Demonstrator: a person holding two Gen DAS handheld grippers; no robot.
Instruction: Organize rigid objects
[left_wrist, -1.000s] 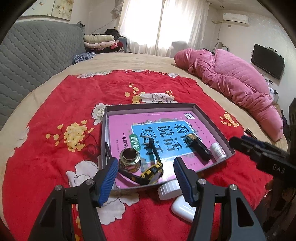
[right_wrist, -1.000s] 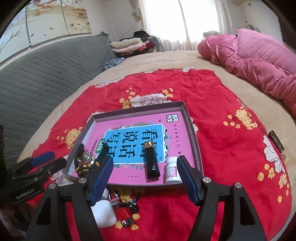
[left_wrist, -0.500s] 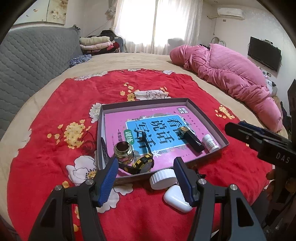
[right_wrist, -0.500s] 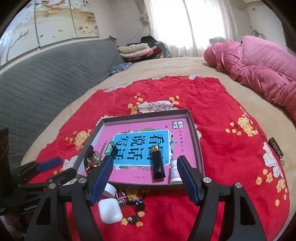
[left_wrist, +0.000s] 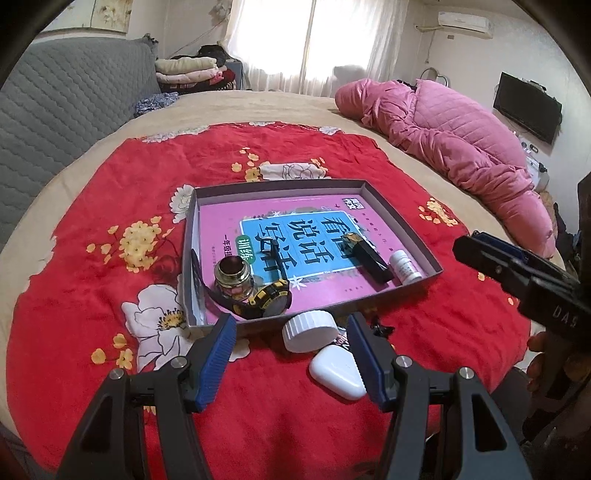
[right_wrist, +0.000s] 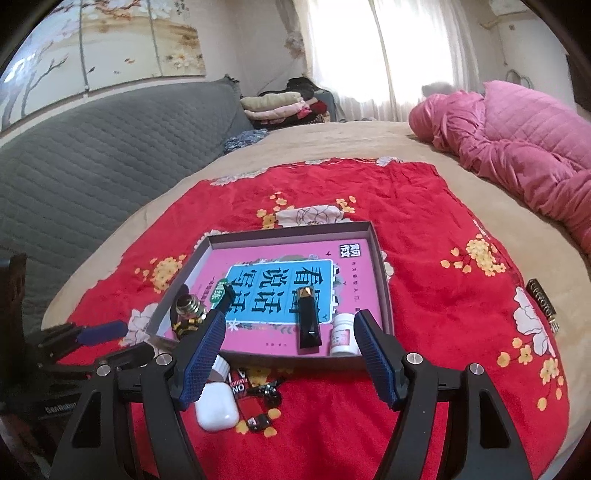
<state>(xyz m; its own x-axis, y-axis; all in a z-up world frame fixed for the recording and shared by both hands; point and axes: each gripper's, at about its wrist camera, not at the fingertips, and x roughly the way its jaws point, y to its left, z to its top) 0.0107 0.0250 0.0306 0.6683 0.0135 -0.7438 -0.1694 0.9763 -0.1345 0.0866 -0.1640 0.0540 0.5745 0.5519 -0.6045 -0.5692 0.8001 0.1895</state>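
We hold the left hand-held gripper spread wide and empty above the red blanket, and the right hand-held gripper likewise spread and empty, both facing the shallow tray on the bed. Just before the tray's near wall lie a white cap and a white earbud case, near each other. Inside the tray, on a pink book, we see a small glass bottle touching a black-and-yellow watch at the left corner, and a black lighter just beside a small white pill bottle at the right.
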